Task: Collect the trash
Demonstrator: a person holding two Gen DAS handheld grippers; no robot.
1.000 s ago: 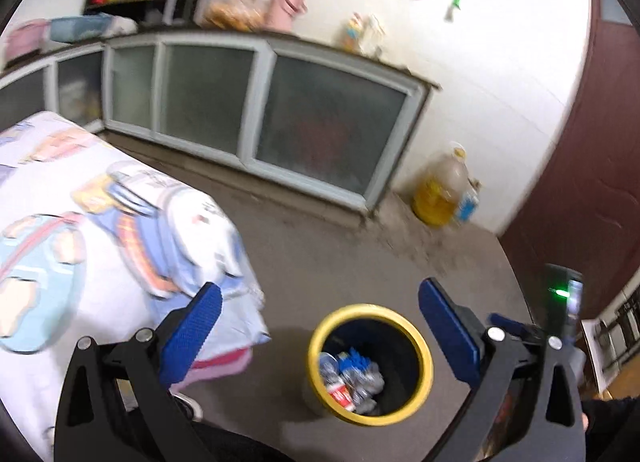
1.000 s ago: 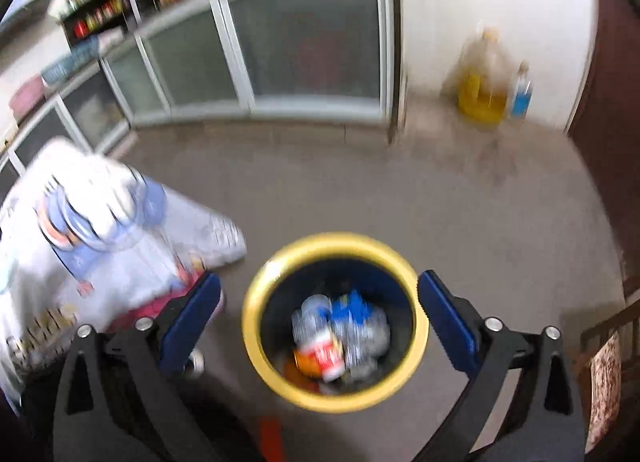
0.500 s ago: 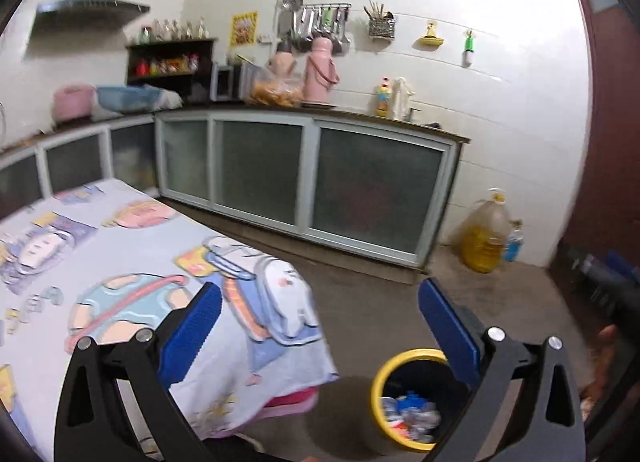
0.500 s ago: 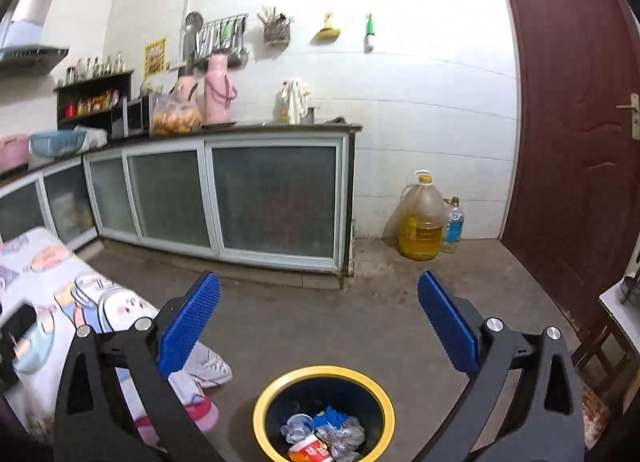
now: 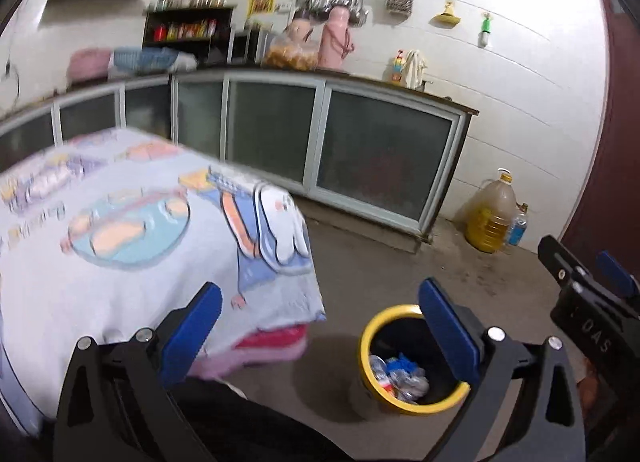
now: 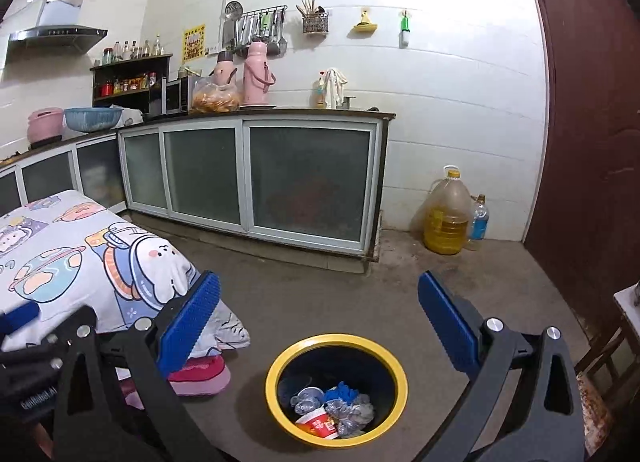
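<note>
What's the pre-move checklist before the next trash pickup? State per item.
1. Left gripper empty, fingers spread: ok.
2. Right gripper empty, fingers spread: ok.
3. Trash bin upright on the floor, mouth unobstructed: ok.
4. Room left in the bin: ok, crushed bottles and a red cup lie only at the bottom.
5. Next piece of trash located: not ok, none visible on the tablecloth or the floor in either view.
6. Grippers apart from each other: ok, the right one shows at the left view's edge, not touching.
</note>
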